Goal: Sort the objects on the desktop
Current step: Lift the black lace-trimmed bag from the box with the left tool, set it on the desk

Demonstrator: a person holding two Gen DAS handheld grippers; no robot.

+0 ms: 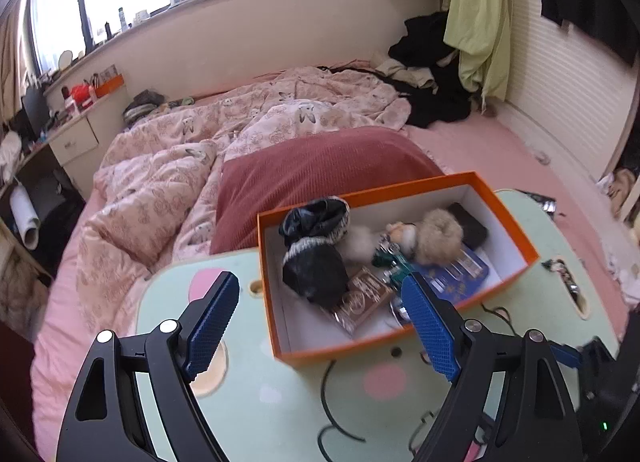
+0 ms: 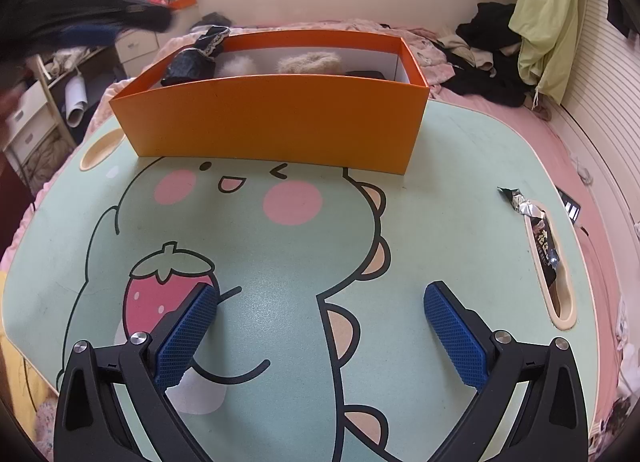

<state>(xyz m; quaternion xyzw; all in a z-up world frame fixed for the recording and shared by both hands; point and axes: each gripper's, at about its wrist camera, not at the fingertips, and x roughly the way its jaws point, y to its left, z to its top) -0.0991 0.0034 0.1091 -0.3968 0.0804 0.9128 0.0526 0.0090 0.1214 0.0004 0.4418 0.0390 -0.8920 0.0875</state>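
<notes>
- Right now your orange box sits open at the far edge of the lap table, its long near wall running along the table's far side.
- Inside it you can see a black pouch with pale trim at the left end, a white fluffy item beside it, and a tan fur ball further right.
- You also have a dark flat case against the box's far right corner, a brown clear-lidded case near the front wall, a blue card, and a small green toy between them.
- On the tabletop's right edge, a crumpled snack wrapper lies partly in the slot cut into the table.
- Your left gripper hovers over the box's near left corner, jaws spread wide and holding nothing; its right finger overlaps the box's front wall in view.
- Your right gripper hangs low over the near half of the tabletop, above the printed dinosaur and strawberry, jaws likewise spread and holding nothing.
- Beyond the table lie a red pillow and a pink floral quilt on the bed.
- A green cloth hangs at the far right, above a heap of dark clothes.
</notes>
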